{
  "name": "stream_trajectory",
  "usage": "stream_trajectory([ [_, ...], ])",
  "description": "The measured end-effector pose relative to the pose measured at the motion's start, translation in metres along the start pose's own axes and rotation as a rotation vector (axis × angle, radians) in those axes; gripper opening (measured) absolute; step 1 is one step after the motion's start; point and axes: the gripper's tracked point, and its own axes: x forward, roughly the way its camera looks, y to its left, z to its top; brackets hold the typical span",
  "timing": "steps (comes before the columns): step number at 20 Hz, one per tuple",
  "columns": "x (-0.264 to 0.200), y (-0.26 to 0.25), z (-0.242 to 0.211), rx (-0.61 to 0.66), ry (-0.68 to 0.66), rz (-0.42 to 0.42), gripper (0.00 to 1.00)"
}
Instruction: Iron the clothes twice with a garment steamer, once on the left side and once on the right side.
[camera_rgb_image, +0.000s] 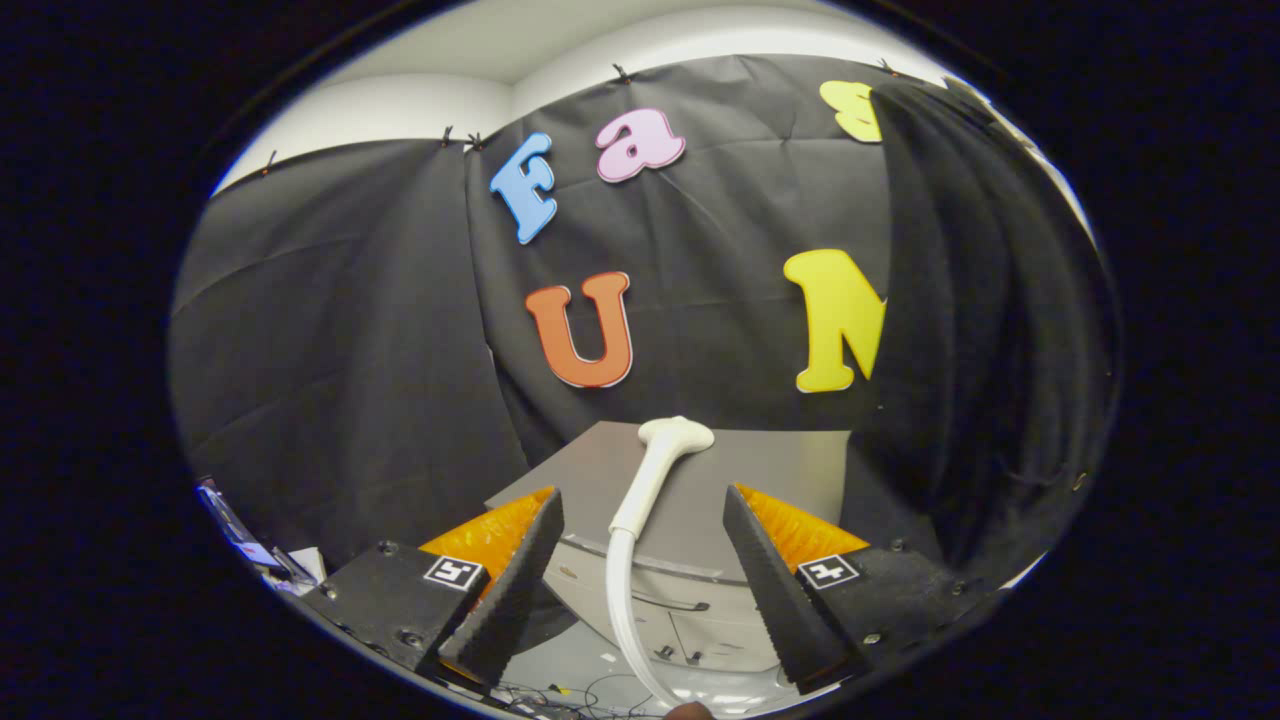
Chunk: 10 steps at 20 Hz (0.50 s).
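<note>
Tool (640, 560) is released, its 2 fingers spread wide with nothing pressed between them. The steamer (655, 470) lies in the gap between the fingers and touches neither, its head pointing away toward the booth wall, resting on a grey counter (780, 465). Its hose (622, 600) curves back down between the fingers. A dark garment (980, 330) hangs beyond the right finger.

Booth wall (340, 330): black cloth, creased, clipped along its top edge, stood well beyond the claw's fingers. White wall (400, 110) and ceiling (620, 25) showed above the cloth. A grey tabletop (780, 465) lay just ahead of the fingers, evenly lit.
</note>
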Motion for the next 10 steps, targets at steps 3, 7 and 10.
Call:
stream_trajectory([
  [3,0.054,0.004,-0.008,-0.003,0.073,-0.02,1.0],
  [7,0.11,-0.002,-0.018,-0.007,0.14,-0.067,0.99],
  [10,0.15,-0.008,-0.034,-0.025,0.231,-0.117,0.96],
])
